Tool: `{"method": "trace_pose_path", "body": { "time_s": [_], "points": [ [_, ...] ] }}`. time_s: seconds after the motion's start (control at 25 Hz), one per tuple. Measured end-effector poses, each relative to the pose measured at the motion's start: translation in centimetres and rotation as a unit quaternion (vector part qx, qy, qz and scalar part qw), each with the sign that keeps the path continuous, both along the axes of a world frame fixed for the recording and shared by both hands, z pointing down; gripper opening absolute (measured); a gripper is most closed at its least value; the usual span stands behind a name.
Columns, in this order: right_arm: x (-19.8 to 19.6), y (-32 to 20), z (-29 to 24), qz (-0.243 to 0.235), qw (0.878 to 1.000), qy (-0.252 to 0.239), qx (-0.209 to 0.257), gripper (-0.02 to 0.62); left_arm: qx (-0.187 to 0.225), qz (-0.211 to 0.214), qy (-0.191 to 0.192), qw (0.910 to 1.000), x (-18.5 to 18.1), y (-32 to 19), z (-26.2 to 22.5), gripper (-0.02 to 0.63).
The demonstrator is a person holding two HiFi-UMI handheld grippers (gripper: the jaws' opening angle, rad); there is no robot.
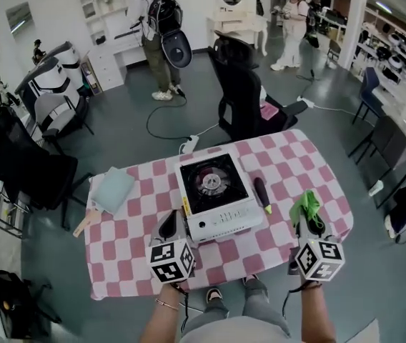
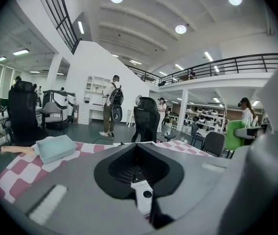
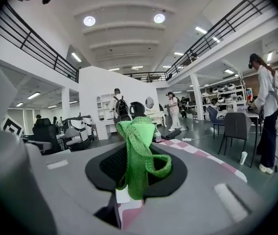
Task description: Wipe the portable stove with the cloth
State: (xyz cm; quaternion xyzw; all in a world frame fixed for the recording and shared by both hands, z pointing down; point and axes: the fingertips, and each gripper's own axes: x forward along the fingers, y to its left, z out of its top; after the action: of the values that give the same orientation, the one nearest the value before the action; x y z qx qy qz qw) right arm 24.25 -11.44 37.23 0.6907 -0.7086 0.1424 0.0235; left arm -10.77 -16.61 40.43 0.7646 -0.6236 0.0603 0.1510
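Note:
The portable stove [image 1: 214, 195], white with a black top and a round burner, sits in the middle of a pink-and-white checked table [image 1: 128, 252]. Low over the table's near right, beside the stove's front corner, my right gripper [image 1: 308, 224] is shut on a bright green cloth [image 1: 307, 206]. In the right gripper view the cloth [image 3: 139, 151] stands up out of that gripper [image 3: 136, 168], bunched and looped. My left gripper [image 1: 169, 229] hovers at the stove's front left corner, its jaws together with nothing between them. The left gripper [image 2: 138, 158] blocks most of its own view.
A black tool with a yellow tip [image 1: 261, 194] lies right of the stove. A pale teal folded pad [image 1: 114, 190] and a wooden stick [image 1: 85, 224] lie at the table's left. A black office chair [image 1: 242, 91] stands behind the table. People stand farther back.

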Motion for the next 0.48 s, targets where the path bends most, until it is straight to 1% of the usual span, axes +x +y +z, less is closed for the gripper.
{"method": "trace_pose_path", "body": {
  "time_s": [0.24, 0.48],
  "points": [
    [0.2, -6.6, 0.6, -0.082, 0.997, -0.001, -0.009, 0.086, -0.004, -0.074, -0.004, 0.9972, -0.3, -0.1, -0.2, 0.0],
    [-0.7, -11.6, 1.3, -0.155, 0.988, 0.002, -0.02, 0.087, -0.007, -0.142, -0.006, 0.9899, -1.0, 0.9, -0.1, 0.0]
  ]
}}
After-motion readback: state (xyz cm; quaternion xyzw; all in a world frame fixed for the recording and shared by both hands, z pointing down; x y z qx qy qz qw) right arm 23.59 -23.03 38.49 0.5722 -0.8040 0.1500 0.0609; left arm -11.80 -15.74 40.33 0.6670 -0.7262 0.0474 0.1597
